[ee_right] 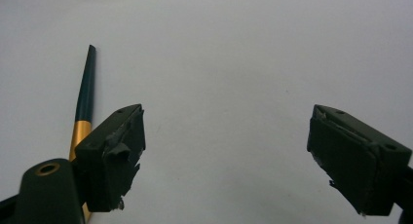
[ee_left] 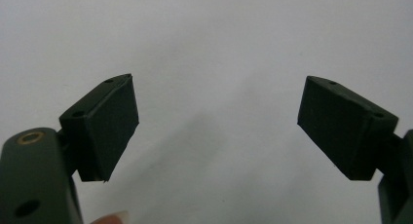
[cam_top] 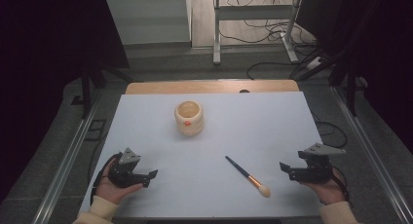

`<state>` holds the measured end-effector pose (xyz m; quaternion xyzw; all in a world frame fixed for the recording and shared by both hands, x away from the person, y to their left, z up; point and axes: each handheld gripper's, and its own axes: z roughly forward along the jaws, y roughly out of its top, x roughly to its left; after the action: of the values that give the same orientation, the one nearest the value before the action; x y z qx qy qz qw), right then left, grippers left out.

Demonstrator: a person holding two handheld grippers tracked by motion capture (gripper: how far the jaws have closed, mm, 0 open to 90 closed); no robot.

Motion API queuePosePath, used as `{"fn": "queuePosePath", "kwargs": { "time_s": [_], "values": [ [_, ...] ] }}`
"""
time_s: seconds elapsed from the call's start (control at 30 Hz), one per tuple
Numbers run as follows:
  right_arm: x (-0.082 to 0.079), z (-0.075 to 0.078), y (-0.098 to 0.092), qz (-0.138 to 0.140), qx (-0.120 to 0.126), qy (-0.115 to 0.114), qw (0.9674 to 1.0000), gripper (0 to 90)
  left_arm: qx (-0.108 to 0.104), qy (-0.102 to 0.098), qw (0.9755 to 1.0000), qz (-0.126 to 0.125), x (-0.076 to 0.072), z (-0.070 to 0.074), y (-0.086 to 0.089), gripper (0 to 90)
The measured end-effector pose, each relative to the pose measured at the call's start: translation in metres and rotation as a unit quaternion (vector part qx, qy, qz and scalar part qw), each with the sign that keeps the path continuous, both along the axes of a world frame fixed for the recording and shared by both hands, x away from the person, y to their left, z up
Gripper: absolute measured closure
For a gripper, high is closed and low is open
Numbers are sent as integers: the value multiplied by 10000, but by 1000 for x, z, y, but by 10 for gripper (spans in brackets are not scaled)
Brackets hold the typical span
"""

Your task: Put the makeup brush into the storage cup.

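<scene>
A makeup brush [cam_top: 246, 176] with a dark handle, gold ferrule and pale bristles lies on the white table [cam_top: 253, 121], right of centre near the front. Its handle [ee_right: 85, 95] shows at the left of the right gripper view. A cream wooden cup [cam_top: 189, 118] with a small red mark stands upright toward the back centre. My left gripper [cam_top: 149, 178] rests at the front left, open and empty, its pads [ee_left: 109, 129] wide apart over bare table. My right gripper [cam_top: 285, 169] sits at the front right, open and empty, a short way right of the brush's bristle end.
A wooden strip [cam_top: 209, 86] edges the table's far side. Beyond it are a grey floor, cables [cam_top: 272, 29] and a metal stand [cam_top: 216, 39]. Metal rails run along both sides of the table. Black curtains hang at left and right.
</scene>
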<state>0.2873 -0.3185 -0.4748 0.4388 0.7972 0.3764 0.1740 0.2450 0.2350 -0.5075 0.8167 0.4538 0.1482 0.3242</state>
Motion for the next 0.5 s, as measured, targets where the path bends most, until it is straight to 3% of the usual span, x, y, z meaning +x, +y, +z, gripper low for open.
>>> {"fn": "queuePosePath", "kwargs": {
  "time_s": [0.23,0.5],
  "values": [
    [1,2,2,17,-117,45,9999,147,27,3,10000,21,0,0,-1,154],
    [1,7,7,40,-66,105,9999,148,21,3,10000,49,0,0,1,153]
  ]
}}
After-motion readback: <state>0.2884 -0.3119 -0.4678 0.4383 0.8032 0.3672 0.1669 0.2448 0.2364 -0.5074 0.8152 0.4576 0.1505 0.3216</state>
